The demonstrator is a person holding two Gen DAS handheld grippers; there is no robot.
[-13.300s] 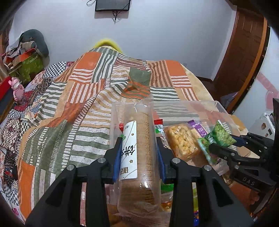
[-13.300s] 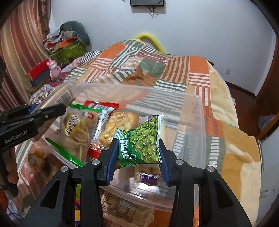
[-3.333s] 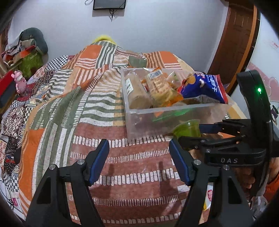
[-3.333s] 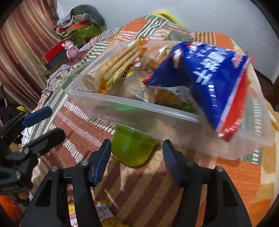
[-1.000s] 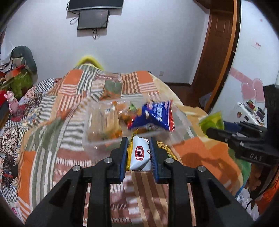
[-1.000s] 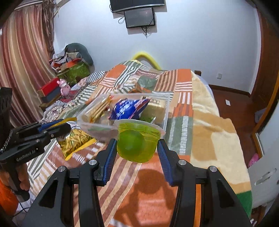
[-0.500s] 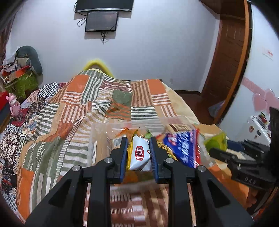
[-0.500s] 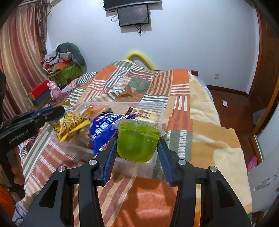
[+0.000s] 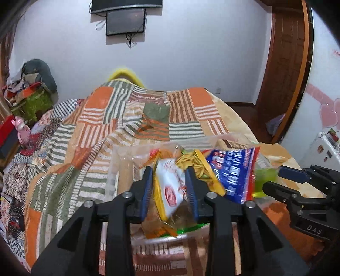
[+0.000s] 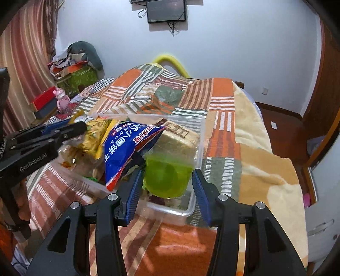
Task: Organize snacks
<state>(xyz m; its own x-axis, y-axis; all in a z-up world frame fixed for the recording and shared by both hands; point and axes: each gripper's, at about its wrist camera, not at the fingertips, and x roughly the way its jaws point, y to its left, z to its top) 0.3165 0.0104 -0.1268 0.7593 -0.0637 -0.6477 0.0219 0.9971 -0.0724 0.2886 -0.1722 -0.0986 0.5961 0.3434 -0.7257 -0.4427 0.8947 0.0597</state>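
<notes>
Clear rectangular plastic storage bin [image 10: 197, 135] set on a patchwork bedspread of orange, green and white striped squares [image 9: 89, 135], packed near to the brim with snacks. Left gripper [image 9: 170, 186] over the bin's near side, jaws opening, with a white and yellow snack packet bearing a red label [image 9: 170, 186] between the blue pads [image 9: 147, 191]; packet tilted, its lower end down among the other wrappers, and whether the pads press on it cannot be told. Just beside it on the right, a yellow bag of stick-shaped snacks [image 9: 197, 167] and a large blue crisp bag with white lettering and a red edge [image 9: 233, 169], the latter leaning over the bin's contents. Right gripper [image 10: 167, 186] at the bin's near right corner, pads parted wider than the translucent green jelly cup [image 10: 167, 176] between them; cup blurred, a sliver of space on either side, so not clamped. Cup low inside the corner of the bin, just in front of a tan block-shaped packet with brown print [image 10: 180, 138]. Well behind, a dark wall-mounted screen [image 10: 165, 10] on the white wall and a brown wooden door [image 9: 284, 63] to the right
</notes>
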